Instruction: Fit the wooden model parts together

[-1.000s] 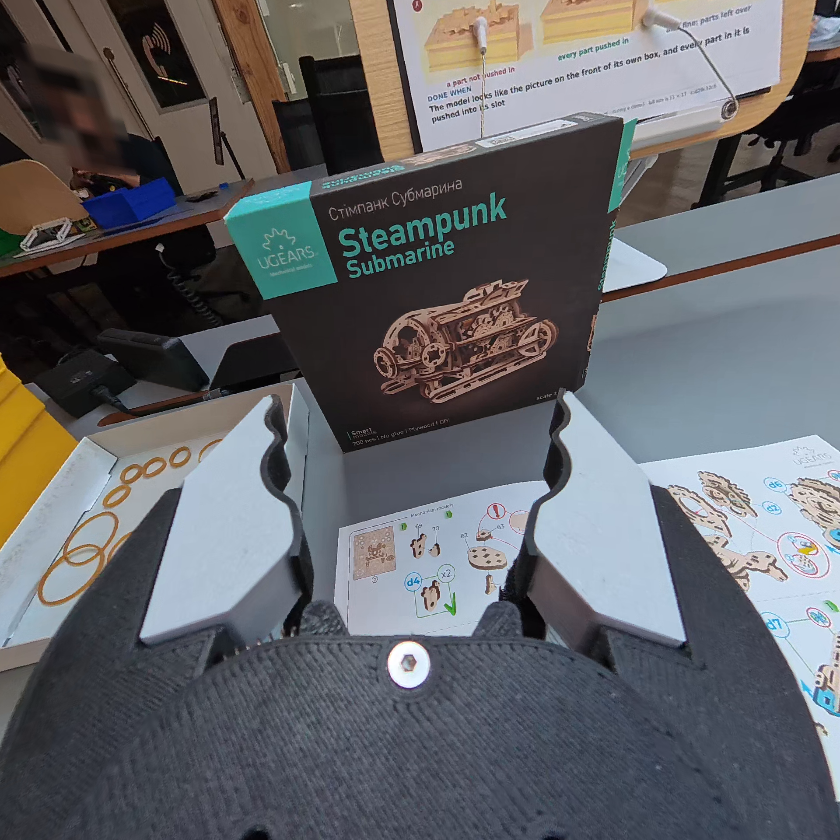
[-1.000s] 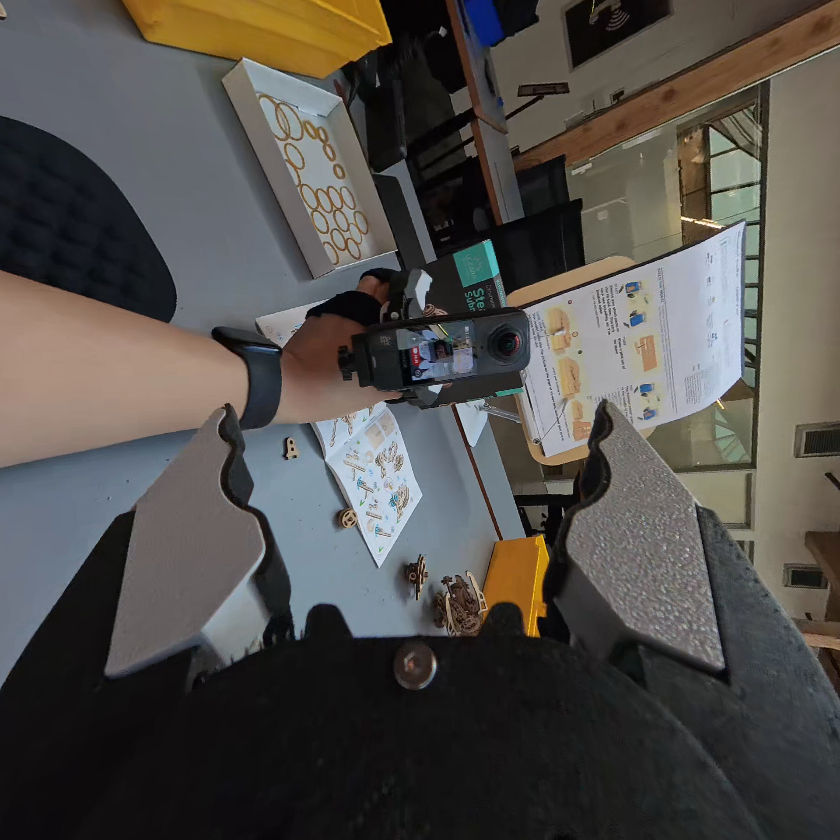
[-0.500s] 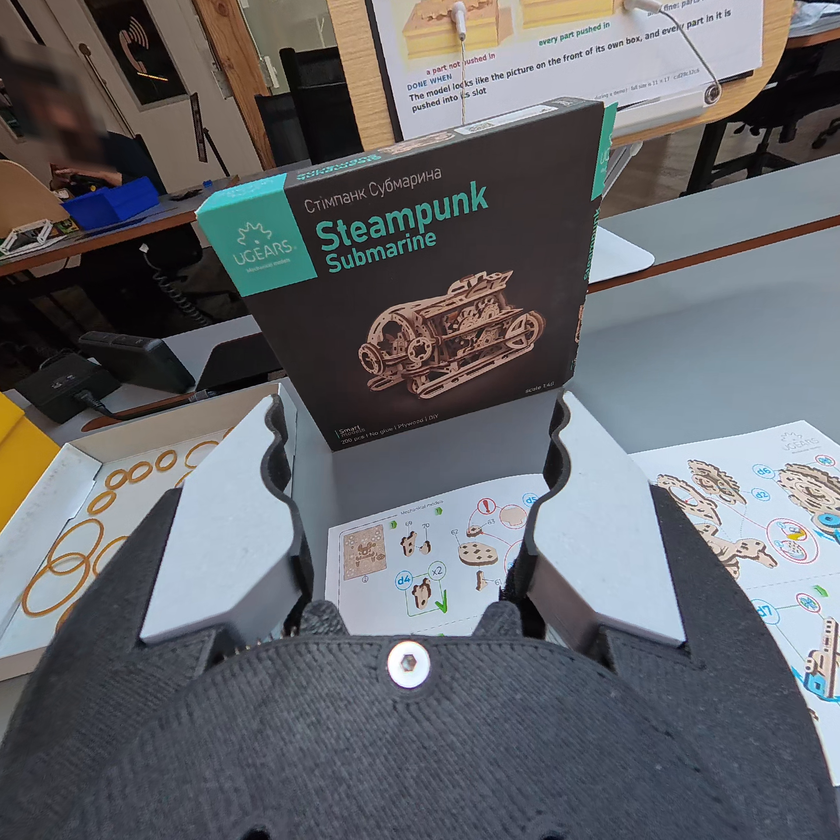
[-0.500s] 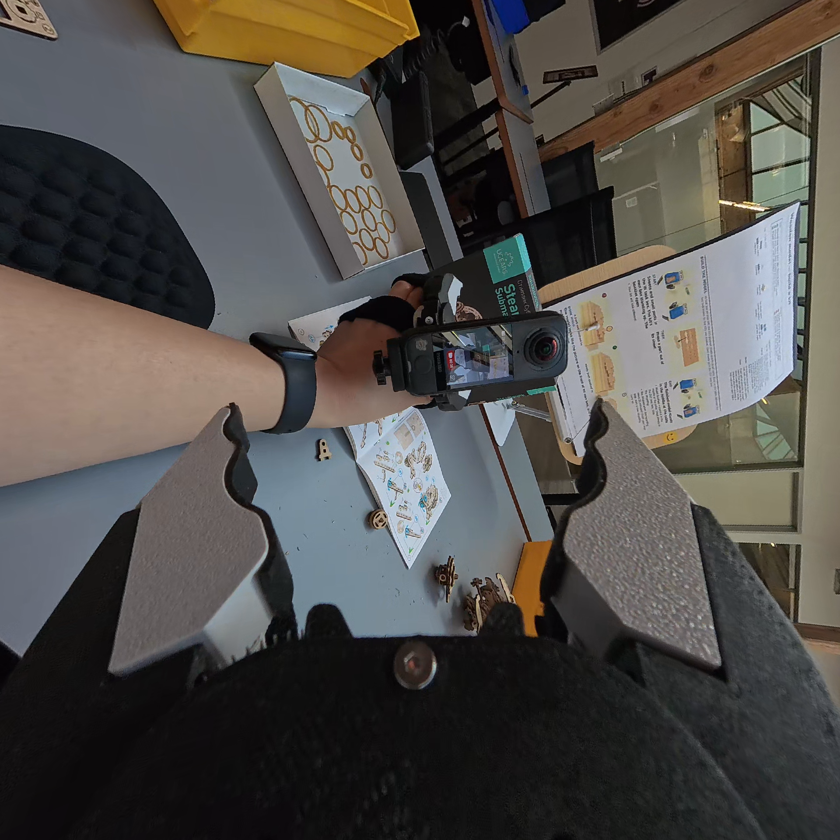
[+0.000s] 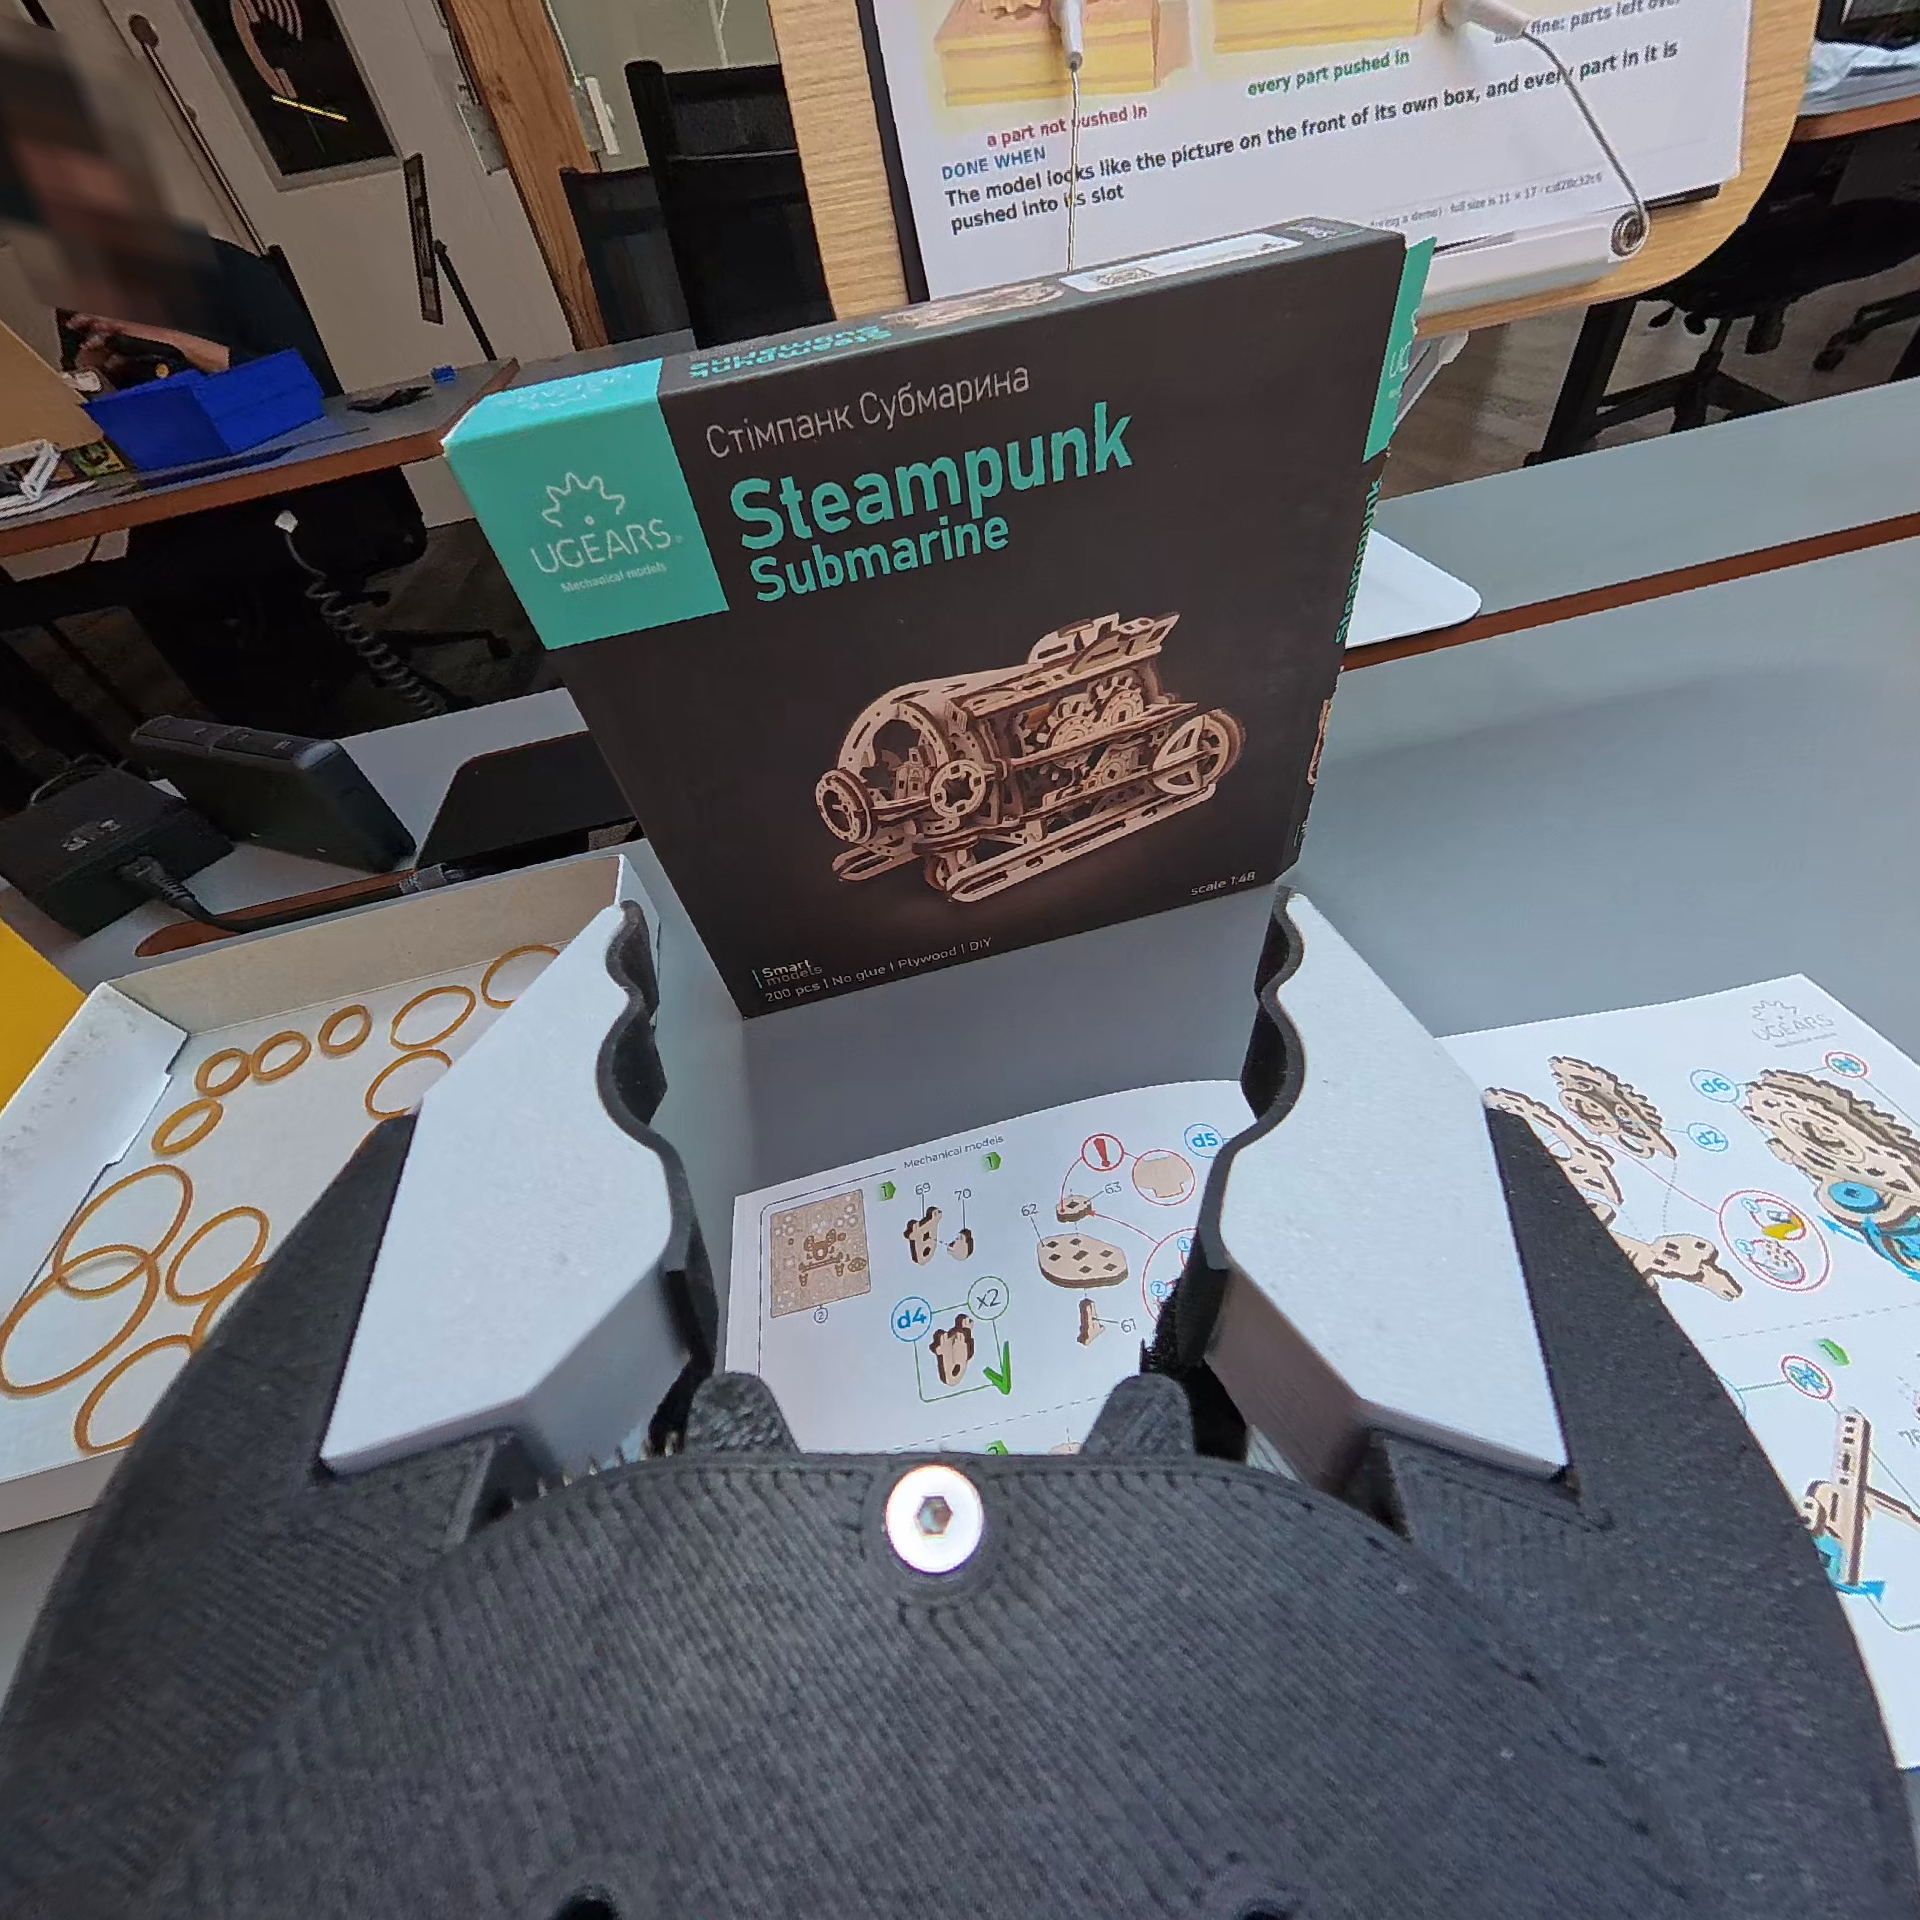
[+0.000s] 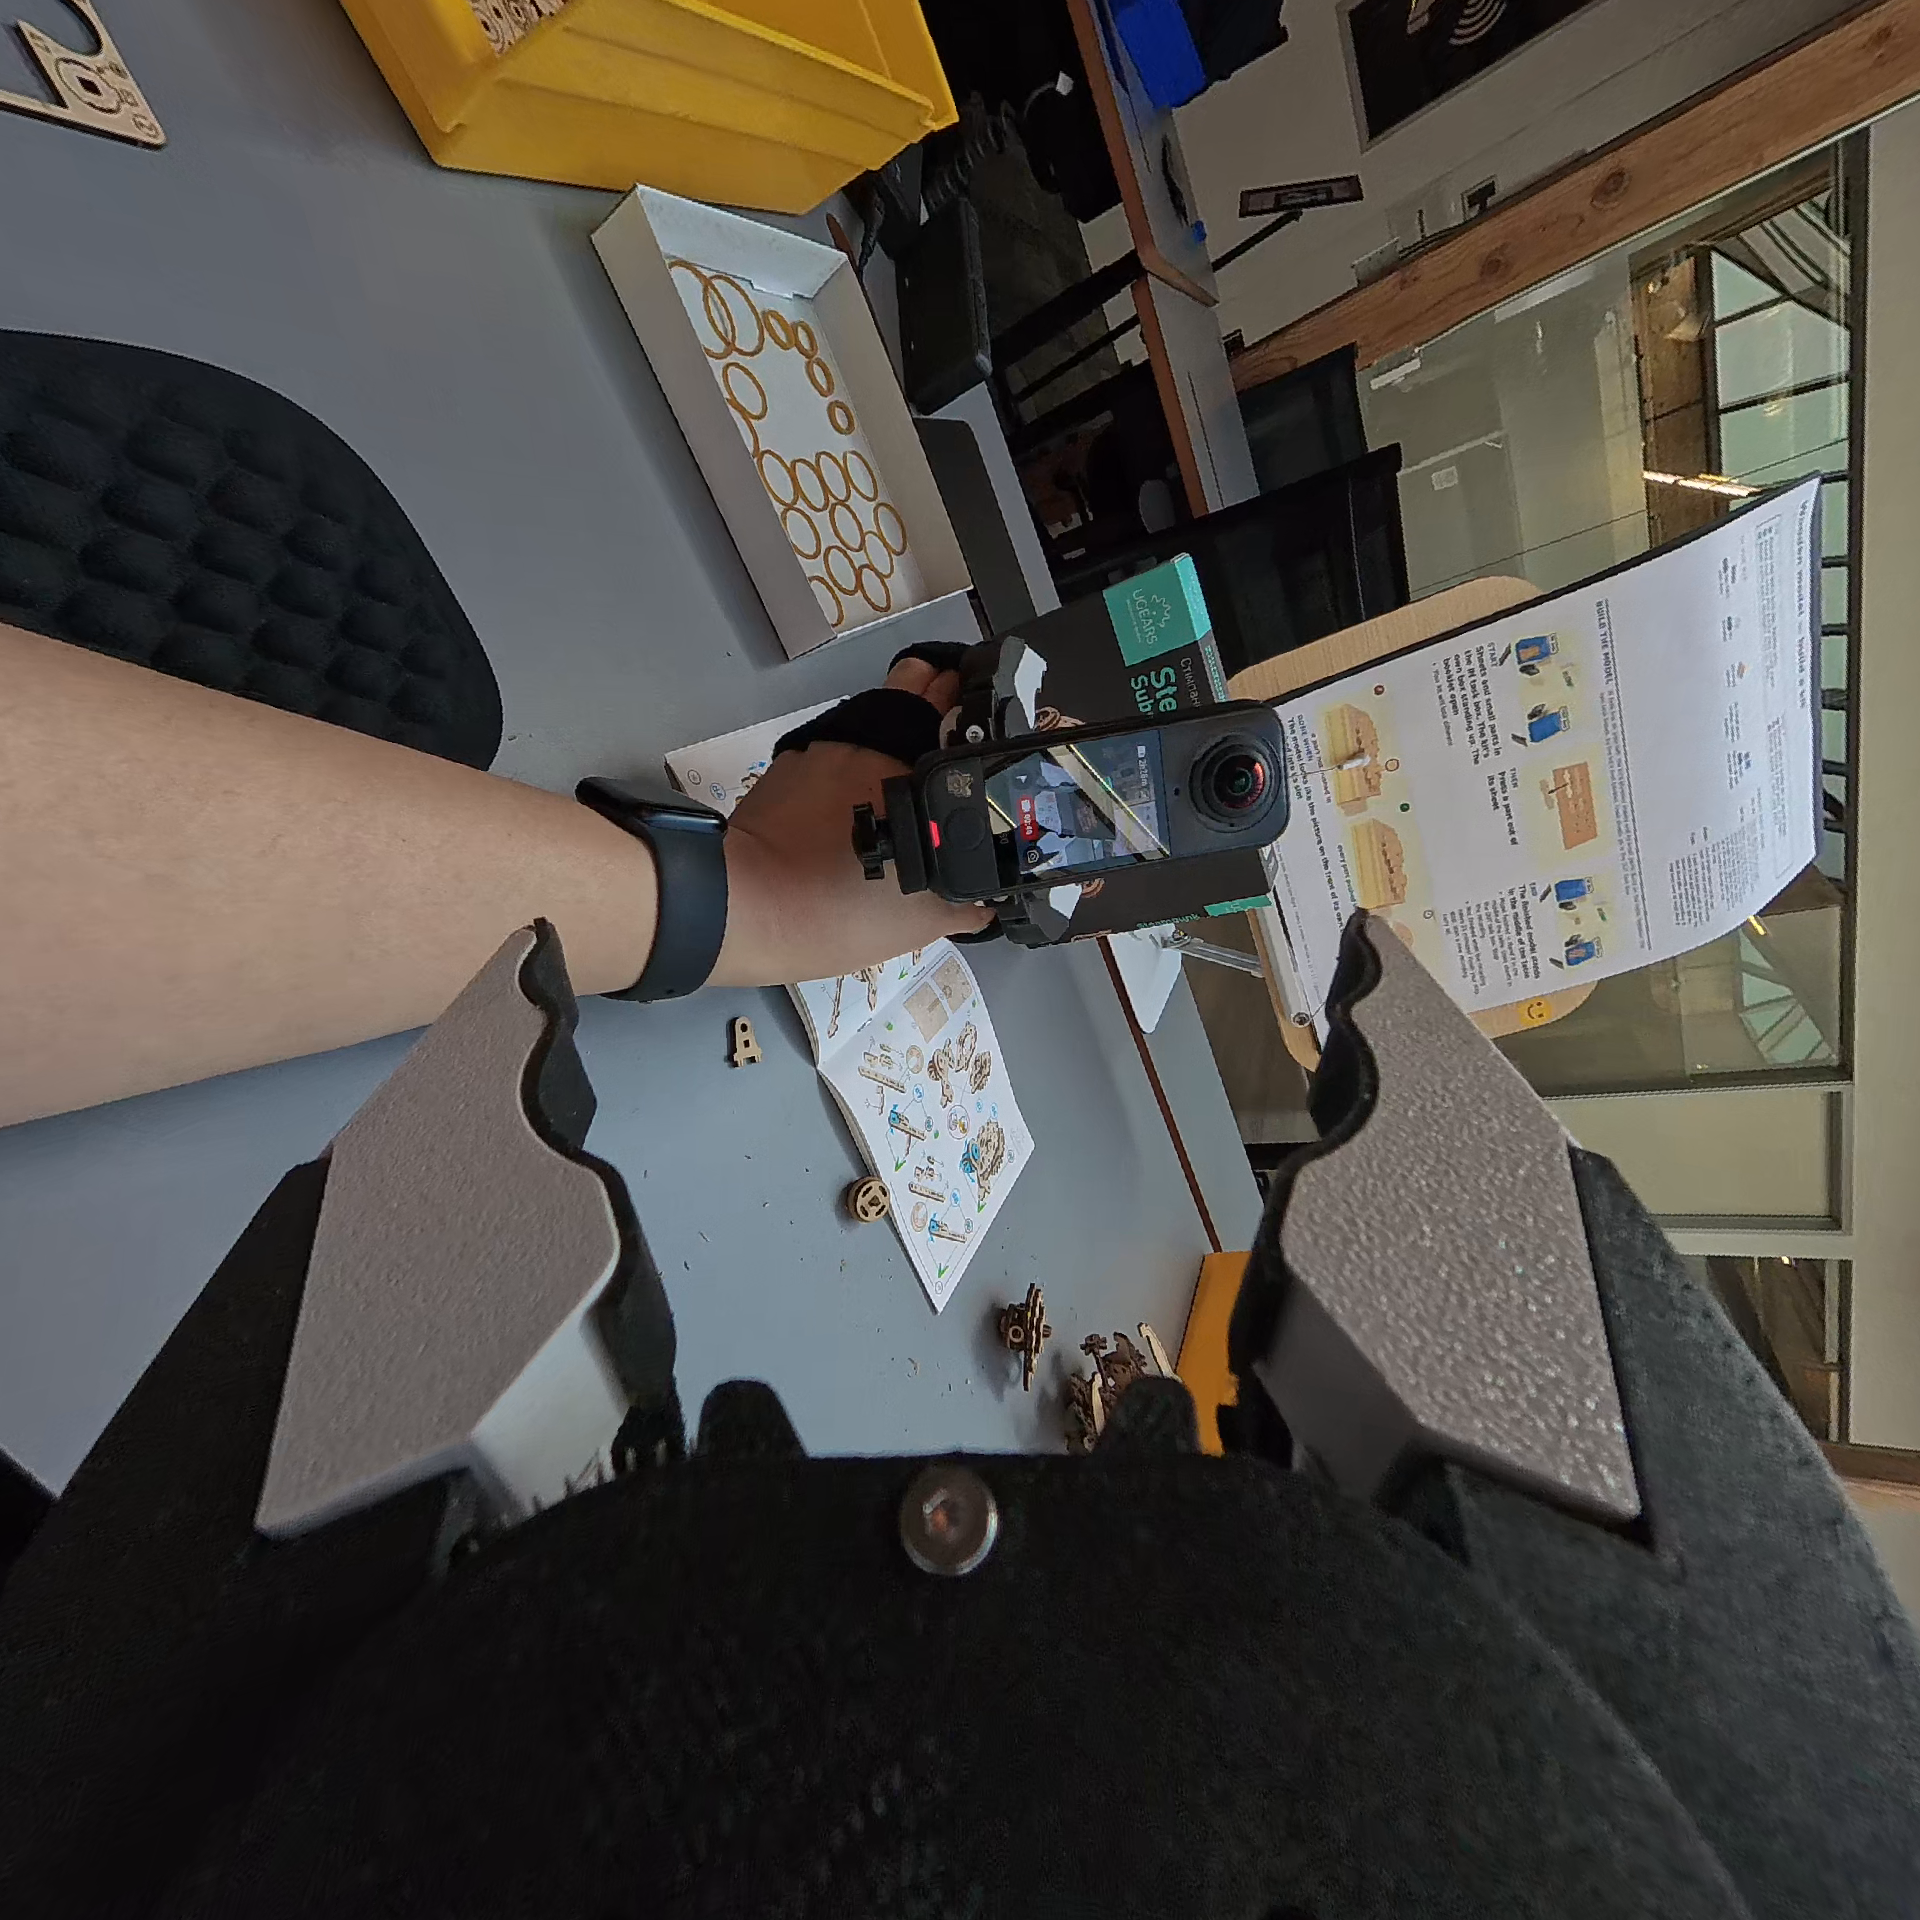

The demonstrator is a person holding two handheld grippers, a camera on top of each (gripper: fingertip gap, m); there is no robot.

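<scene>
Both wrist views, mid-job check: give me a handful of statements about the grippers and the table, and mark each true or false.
1. The left gripper is open and holds nothing. True.
2. The right gripper is clamped on a wooden gear. False: it is open and empty; the small wooden wheel lies on the table.
3. The model box stands upright behind the instruction booklet. True.
4. The white tray holds wooden gears. False: it holds rubber bands.
5. A small rocket-shaped wooden piece lies on the booklet. False: it lies on the bare table beside it.
</scene>
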